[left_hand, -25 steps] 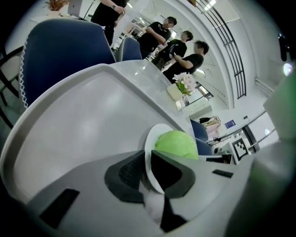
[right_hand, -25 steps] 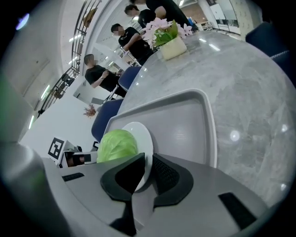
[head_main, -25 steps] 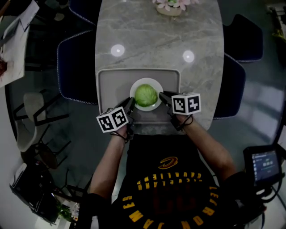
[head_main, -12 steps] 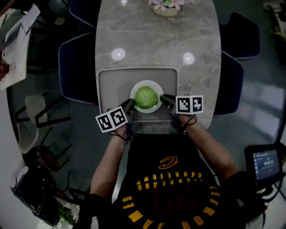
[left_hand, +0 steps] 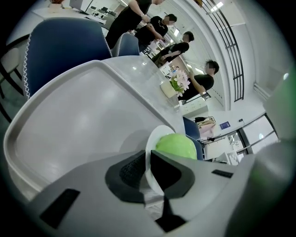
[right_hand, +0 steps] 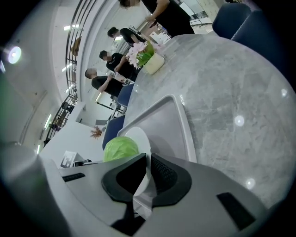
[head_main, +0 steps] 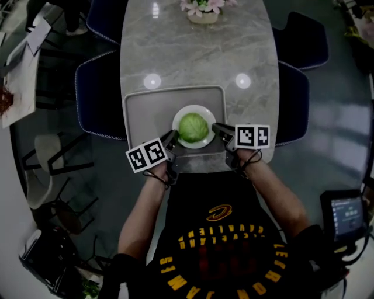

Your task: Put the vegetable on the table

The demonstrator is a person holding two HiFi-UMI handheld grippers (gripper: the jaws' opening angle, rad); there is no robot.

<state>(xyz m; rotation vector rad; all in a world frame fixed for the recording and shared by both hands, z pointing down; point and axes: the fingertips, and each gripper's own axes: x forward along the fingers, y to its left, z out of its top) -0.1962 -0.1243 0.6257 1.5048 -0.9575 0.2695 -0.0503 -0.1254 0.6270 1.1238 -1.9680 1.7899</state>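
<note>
Seen from above, a person held a pair of tongs in each hand over the near end of a grey marble tabletop (head_main: pixel 198 52). A round, pale green vegetable (head_main: pixel 194 128) sat in the middle of a small white plate (head_main: pixel 193 107), and the plate was over the right half of a grey tray (head_main: pixel 146 111) lying on the tabletop. The left tongs (left_hand: pixel 148 159) had just been closing and gripped the plate's left rim, the thin edge pinched between the dark pads. The right tongs (right_hand: pixel 149 162) were clamped the same way on the opposite rim, so the plate hung between them. It seemed raised a little off the tray, with its shadow on the tray below. Dark blue chairs (head_main: pixel 96 93) stood along both sides of the tabletop, a flower pot (head_main: pixel 201 10) stood at its far end, and several people (left_hand: pixel 194 83) stood in the bright room beyond.
</note>
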